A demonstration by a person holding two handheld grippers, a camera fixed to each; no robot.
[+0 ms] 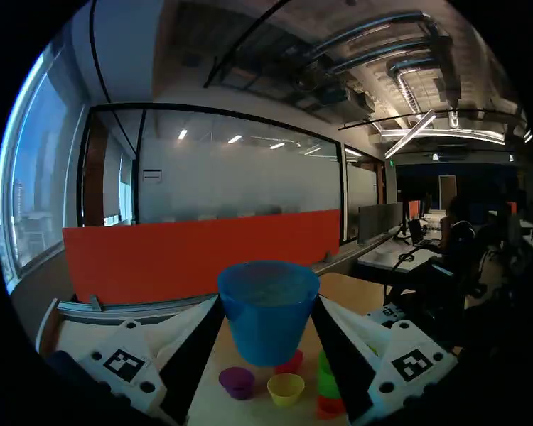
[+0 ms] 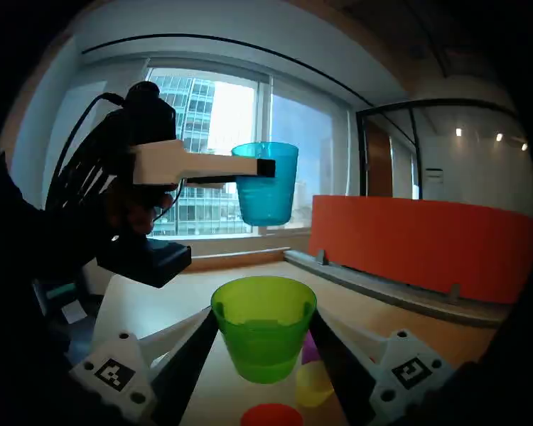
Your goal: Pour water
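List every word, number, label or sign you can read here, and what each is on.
No text is legible.
Too small to read: the white rectangular notice on the glass wall.
Patterns, not words: the black-and-white square markers.
No print visible on the translucent blue plastic cup or the translucent green plastic cup.

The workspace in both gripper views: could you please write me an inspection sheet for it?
Surface: wooden desk, light top.
Job's things: blue cup and green cup, both upright.
Clutter: small purple cup, yellow cup and red cup on the desk.
Grippers: left hand-held gripper shut on blue cup; right hand-held gripper shut on green cup.
Cables: black cables behind the left hand-held gripper.
Surroundings: orange partition, window, seated person.
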